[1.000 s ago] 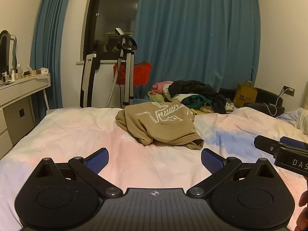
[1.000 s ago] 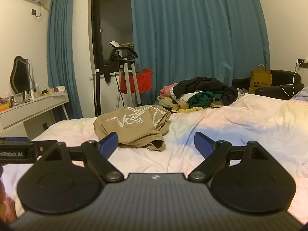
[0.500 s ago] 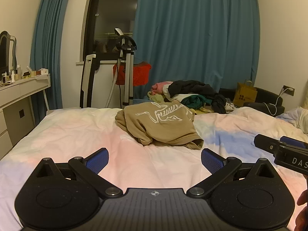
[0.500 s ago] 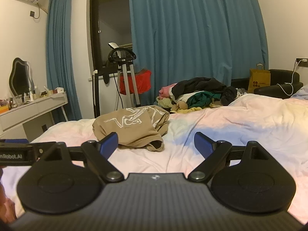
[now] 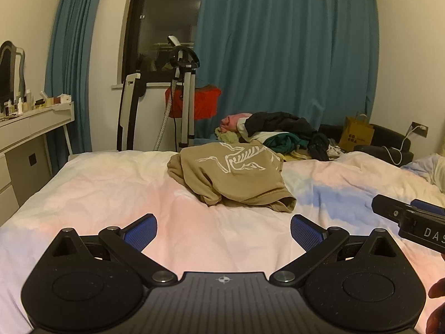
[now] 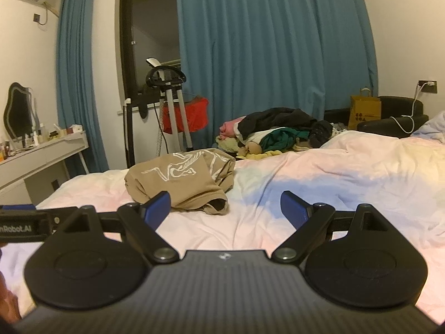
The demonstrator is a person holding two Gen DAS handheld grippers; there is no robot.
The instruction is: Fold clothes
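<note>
Left wrist view first: the left gripper (image 5: pixel 224 232) has its fingers (image 5: pixel 140 233) spread wide with nothing between them, hanging low over the bed (image 5: pixel 111 194). The tan shirt (image 5: pixel 230 176) sits crumpled in a heap near the middle of the bed, well apart from the fingertips, white print facing up. Behind it, at the far edge, there's a pile of clothes (image 5: pixel 281 133) waiting its turn. The right gripper (image 5: pixel 411 220) pokes in from the right edge. Compared with a second ago this view has barely budged, same framing, same gap to the shirt, so nothing has really started on this side. Right wrist view: the right gripper (image 6: pixel 225 207) is also wide open and empty, and the shirt (image 6: pixel 180 183) lies ahead and to the left, its hem just past the left blue pad (image 6: pixel 157 207) in the picture but not touched as far as I can see. Here there is a small change: the camera has drifted a bit, with the shirt sitting slightly different in frame than a second back, so I'd guess the right side is lining up for a reach. Task-wise we're at square one: shirt unfolded, nobody holding it, and the next move is probably grabbing an edge to spread it flat.
</note>
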